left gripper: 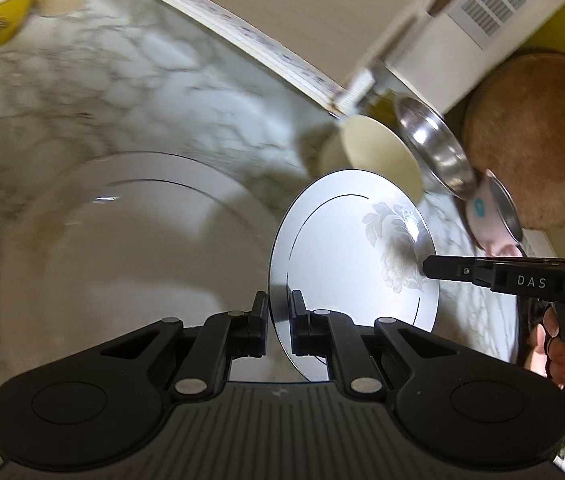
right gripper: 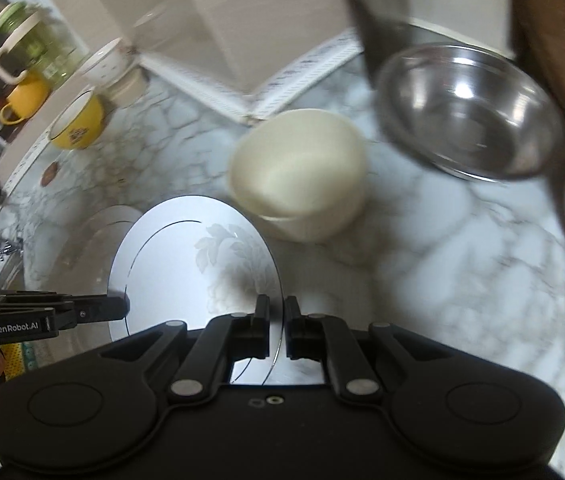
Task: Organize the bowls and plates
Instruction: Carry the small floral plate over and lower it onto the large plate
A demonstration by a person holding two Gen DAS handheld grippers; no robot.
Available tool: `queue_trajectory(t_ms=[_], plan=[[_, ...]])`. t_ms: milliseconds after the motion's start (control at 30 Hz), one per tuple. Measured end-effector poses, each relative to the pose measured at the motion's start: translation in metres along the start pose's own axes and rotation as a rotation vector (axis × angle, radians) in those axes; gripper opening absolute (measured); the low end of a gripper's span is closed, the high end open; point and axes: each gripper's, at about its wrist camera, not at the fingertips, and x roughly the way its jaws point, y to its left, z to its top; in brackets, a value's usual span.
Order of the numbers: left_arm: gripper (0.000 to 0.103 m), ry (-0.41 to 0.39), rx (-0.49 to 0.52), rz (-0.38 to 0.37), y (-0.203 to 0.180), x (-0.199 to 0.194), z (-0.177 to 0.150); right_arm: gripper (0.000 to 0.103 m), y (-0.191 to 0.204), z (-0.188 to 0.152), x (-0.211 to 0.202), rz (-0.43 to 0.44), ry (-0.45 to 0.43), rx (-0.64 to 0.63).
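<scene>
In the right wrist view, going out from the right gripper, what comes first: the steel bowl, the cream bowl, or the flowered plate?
1. Flowered plate, clamped in the right gripper.
2. Cream bowl, just beyond.
3. Steel bowl, farther back on the right.

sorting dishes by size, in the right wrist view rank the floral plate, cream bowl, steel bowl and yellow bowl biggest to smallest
1. floral plate, though it sits nearest the camera, which inflates it
2. steel bowl and cream bowl: steel looks wider, but blur makes this close
3. yellow bowl, farthest away, so its true size is unsure
</scene>
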Motion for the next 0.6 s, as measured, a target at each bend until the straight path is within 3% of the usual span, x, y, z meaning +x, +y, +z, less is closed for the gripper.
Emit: queue_trajectory(t_ms=[333, 600], plan=[[0.009, -0.044, -0.092, 0.08, 0.059, -0.038, -0.005, 0.007, 0.07, 0.02, 0.034, 0.066, 0.036, -0.101], [0.009, -0.042, -0.138, 0.11, 0.09, -0.045, -0.015, 0.007, 0.098, 0.023, 0.057, 0.092, 0.071, -0.125]])
